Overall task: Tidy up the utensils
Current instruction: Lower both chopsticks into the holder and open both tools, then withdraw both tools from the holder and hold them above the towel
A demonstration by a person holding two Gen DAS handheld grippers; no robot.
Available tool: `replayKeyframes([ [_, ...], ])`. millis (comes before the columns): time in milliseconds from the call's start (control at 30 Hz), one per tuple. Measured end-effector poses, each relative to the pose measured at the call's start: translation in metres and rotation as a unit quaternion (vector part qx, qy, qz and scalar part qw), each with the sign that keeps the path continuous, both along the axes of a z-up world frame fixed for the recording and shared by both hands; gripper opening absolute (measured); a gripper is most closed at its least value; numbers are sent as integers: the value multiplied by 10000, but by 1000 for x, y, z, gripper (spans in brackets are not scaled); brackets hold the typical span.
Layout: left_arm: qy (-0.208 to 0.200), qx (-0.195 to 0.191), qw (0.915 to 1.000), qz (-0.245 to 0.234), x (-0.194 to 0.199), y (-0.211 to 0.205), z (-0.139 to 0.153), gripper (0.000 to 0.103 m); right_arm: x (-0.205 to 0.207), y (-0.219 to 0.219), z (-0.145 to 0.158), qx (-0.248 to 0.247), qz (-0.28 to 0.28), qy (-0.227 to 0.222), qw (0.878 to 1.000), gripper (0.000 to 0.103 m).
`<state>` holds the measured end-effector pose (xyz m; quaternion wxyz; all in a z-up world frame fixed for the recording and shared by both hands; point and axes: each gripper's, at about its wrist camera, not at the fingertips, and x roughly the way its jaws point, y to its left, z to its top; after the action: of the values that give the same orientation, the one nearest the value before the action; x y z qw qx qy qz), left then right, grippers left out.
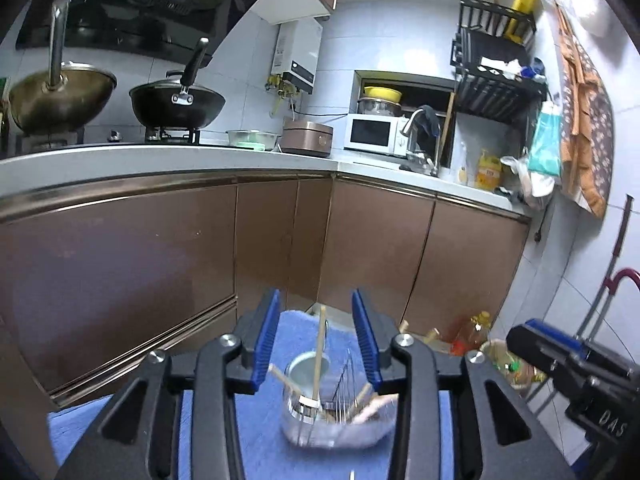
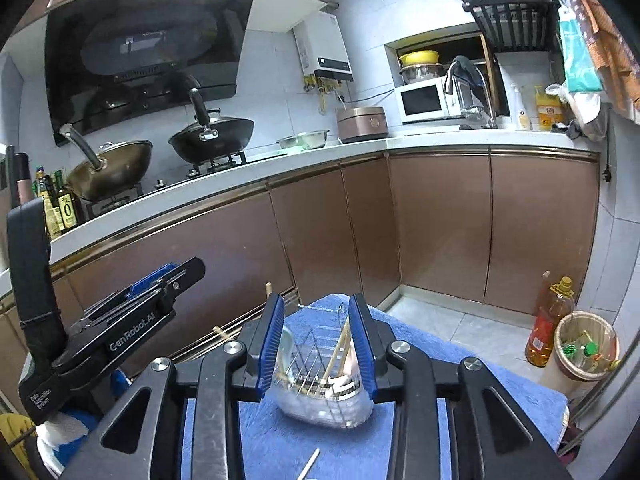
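Lying loose on the blue towel (image 2: 420, 344), a chopstick (image 2: 310, 463) shows only right-side.

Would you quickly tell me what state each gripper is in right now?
Left gripper: open, holding nothing; the utensil holder sits beyond its pads.
Right gripper: open, holding nothing, the same holder ahead of it.

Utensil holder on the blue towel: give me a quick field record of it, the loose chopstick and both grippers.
holder: wire-and-metal utensil holder standing on the blue towel
contents: wooden chopsticks leaning inside, and a metal cup
loose item: one chopstick lying on the towel in front of the holder
left gripper: open, nothing between the pads
right gripper: open, nothing gripped
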<state>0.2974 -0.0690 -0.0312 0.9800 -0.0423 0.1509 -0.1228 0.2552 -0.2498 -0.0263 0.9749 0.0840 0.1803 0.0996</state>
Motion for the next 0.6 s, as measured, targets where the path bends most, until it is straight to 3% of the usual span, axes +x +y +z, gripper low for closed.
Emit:
replayKeyframes([
  [267, 36, -109, 9999, 120, -74, 27, 17, 36, -70, -9, 20, 16, -198, -190, 9996, 42],
  [600, -60, 102, 9998, 188, -166, 33, 40, 40, -156, -13, 42, -37, -184, -540, 9984, 54],
])
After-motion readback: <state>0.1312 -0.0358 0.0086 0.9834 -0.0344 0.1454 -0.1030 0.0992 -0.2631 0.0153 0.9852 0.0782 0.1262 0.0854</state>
